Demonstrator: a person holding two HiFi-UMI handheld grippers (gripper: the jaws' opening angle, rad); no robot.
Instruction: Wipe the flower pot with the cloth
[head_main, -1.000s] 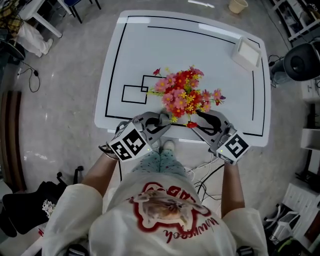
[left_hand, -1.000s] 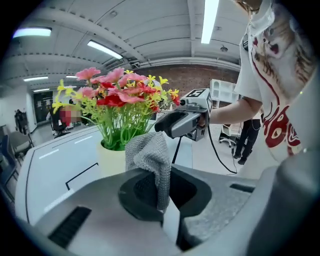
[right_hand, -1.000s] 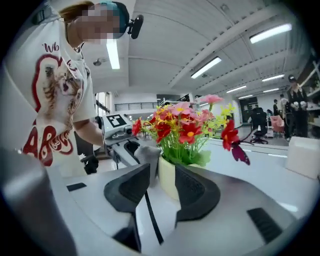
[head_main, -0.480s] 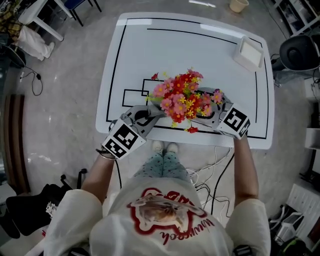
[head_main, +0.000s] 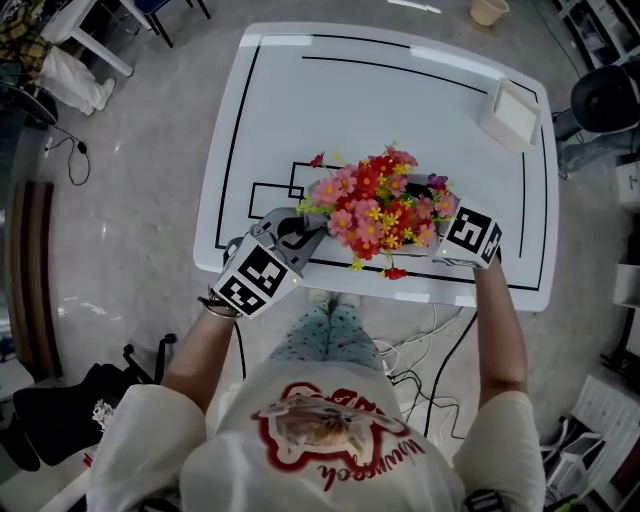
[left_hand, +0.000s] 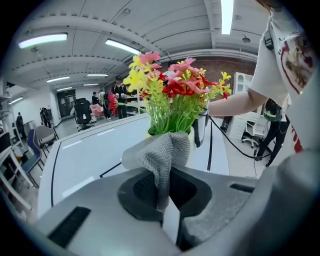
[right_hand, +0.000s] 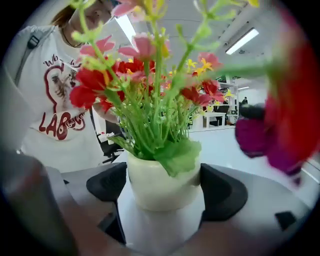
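A cream flower pot (right_hand: 160, 172) of red, pink and yellow flowers (head_main: 378, 205) stands near the table's front edge; in the head view the blooms hide the pot. My right gripper (right_hand: 164, 192) is open and its jaws have just been opening. The pot sits between its dark pads (right_hand: 222, 192), which lie close to its sides. In the head view the right gripper (head_main: 442, 226) reaches in from the right. My left gripper (left_hand: 164, 197) is shut on a grey mesh cloth (left_hand: 162, 152), held up just before the pot (left_hand: 191, 139). The left gripper (head_main: 305, 228) is left of the flowers.
The white table (head_main: 260, 110) carries black marked lines. A white box (head_main: 510, 112) sits at its far right corner. The person stands at the front edge, with cables (head_main: 425, 345) on the floor below. A beige cup (head_main: 488, 10) stands on the floor beyond the table.
Both grippers have moved from the table's front edge in toward the flowers. The right gripper's fingers have gone under the blooms at the right; the left still carries the cloth.
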